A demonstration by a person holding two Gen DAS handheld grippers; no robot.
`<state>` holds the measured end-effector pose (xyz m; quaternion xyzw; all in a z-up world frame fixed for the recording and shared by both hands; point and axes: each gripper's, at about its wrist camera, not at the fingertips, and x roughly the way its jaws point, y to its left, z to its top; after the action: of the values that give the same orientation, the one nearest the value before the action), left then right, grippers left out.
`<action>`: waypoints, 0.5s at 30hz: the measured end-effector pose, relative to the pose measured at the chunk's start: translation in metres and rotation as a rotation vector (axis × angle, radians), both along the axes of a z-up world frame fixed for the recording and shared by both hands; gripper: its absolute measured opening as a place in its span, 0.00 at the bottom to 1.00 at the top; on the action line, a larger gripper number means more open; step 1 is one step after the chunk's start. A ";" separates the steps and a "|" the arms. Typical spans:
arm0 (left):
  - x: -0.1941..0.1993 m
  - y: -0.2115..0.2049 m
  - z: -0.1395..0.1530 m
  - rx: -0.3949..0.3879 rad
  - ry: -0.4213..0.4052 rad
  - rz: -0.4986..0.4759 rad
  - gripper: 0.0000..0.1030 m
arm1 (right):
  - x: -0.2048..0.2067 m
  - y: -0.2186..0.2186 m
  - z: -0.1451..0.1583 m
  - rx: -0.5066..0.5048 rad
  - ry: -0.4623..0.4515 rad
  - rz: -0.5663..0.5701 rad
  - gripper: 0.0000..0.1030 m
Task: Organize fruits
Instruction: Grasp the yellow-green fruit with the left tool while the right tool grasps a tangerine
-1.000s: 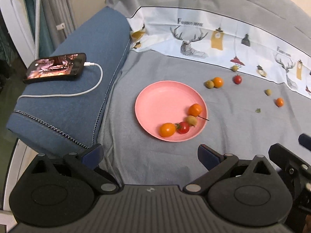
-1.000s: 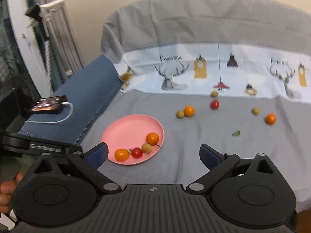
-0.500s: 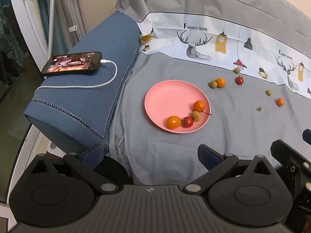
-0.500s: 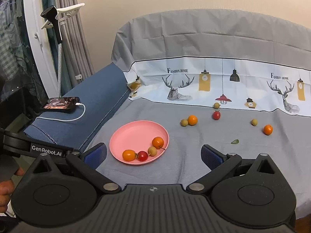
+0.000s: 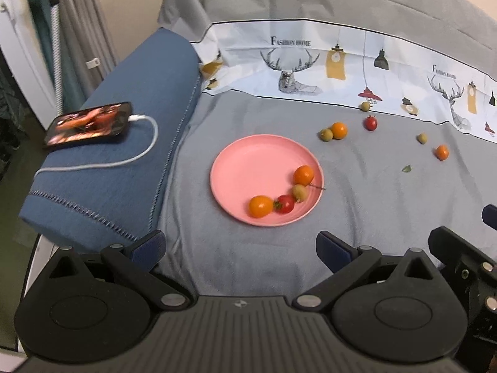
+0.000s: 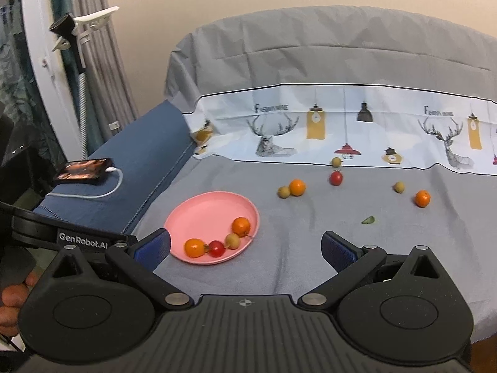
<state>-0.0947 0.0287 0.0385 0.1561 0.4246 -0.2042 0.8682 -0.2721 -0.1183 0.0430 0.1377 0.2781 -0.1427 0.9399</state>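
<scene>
A pink plate (image 5: 248, 168) (image 6: 205, 214) lies on the grey cloth and holds several small fruits, among them an orange one (image 5: 260, 206) and a red tomato (image 5: 285, 204). More fruits lie loose beyond it: a green one beside an orange one (image 5: 338, 130) (image 6: 297, 187), a red tomato (image 5: 371, 123) (image 6: 336, 177) and an orange one at the right (image 5: 441, 152) (image 6: 422, 198). My left gripper (image 5: 240, 248) is open and empty, near the plate's front. My right gripper (image 6: 245, 245) is open and empty, to its right.
A phone (image 5: 88, 122) on a white charging cable lies on the blue armrest (image 5: 124, 168) at the left. A small green leaf (image 5: 406, 168) lies on the cloth. A patterned white cloth band (image 6: 341, 130) runs along the backrest.
Both grippers have drawn back and up from the cloth, so the plate and fruits look smaller and farther. Both stay open. No fruit has moved.
</scene>
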 end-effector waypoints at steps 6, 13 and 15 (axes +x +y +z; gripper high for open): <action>0.038 -0.046 -0.002 -0.024 0.063 -0.040 1.00 | 0.003 -0.051 -0.014 0.021 0.009 -0.135 0.99; 0.096 -0.142 -0.028 -0.003 0.079 -0.110 1.00 | 0.026 -0.159 -0.058 -0.011 0.039 -0.345 0.99; 0.113 -0.173 -0.046 0.028 0.072 -0.136 1.00 | 0.037 -0.198 -0.079 -0.014 0.069 -0.408 0.99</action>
<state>0.0187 -0.1439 -0.0076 0.1890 0.4469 -0.2621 0.8342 -0.2348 -0.3160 -0.0364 0.1798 0.2757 -0.3365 0.8823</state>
